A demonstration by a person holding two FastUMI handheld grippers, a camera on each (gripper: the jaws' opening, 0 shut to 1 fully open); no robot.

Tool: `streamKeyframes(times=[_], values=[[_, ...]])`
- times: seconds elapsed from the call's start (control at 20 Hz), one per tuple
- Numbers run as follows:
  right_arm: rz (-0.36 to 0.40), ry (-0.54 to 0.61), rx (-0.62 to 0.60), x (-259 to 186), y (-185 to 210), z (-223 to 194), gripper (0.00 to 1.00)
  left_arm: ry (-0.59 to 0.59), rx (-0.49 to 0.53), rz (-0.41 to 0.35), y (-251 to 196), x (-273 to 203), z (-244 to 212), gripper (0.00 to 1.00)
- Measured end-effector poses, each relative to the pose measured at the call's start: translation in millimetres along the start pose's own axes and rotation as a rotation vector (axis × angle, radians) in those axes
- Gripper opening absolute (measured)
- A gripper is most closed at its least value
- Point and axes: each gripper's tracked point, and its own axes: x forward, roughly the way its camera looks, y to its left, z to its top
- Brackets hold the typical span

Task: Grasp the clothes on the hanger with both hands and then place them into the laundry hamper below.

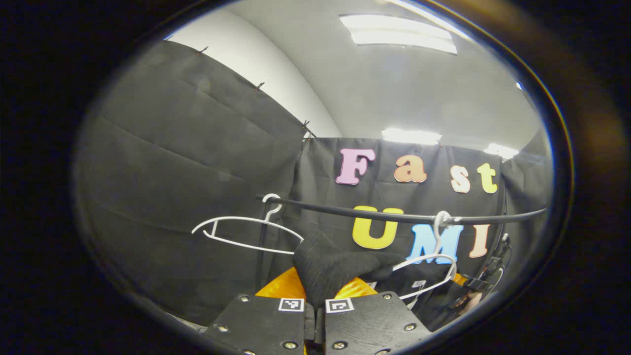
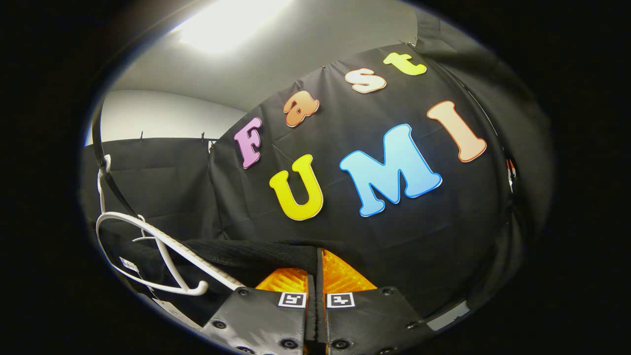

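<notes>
A dark knit garment (image 1: 328,268) hangs off a white hanger (image 1: 434,264) on the black rail (image 1: 394,215). My left gripper (image 1: 315,292) is shut on a bunched fold of this garment, lifted toward the camera. In the right gripper view the same garment (image 2: 256,254) stretches from the white hanger (image 2: 162,246) to my right gripper (image 2: 316,277), which is shut on its edge. The right gripper (image 1: 471,288) and the hand holding it sit at the lower right of the left gripper view, beyond the hanger.
An empty white hanger (image 1: 246,231) hooks on the rail's left end, tilted. A thin black post (image 1: 261,246) stands below that end. Black cloth walls close in on the left and behind. The rail (image 2: 101,148) runs up the left edge of the right gripper view.
</notes>
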Motion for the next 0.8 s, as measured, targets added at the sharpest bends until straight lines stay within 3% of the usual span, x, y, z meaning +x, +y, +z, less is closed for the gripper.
streamKeyframes(times=[0.2, 0.4, 0.8], values=[[-0.005, 0.011, -0.042, 0.9, -3.0, -13.5, 0.01, 0.037, 0.010, 0.013, 24.4, 12.4, -14.3, 0.00], [-0.023, 0.062, -0.049, 7.3, -16.9, -35.6, 0.01, 0.120, -0.020, 0.045, 38.0, 18.8, -59.7, 0.00], [-0.060, 0.157, -0.052, -29.9, -34.5, -76.7, 0.01, 0.242, 0.001, 0.089, 42.4, -1.5, -121.4, 0.01]])
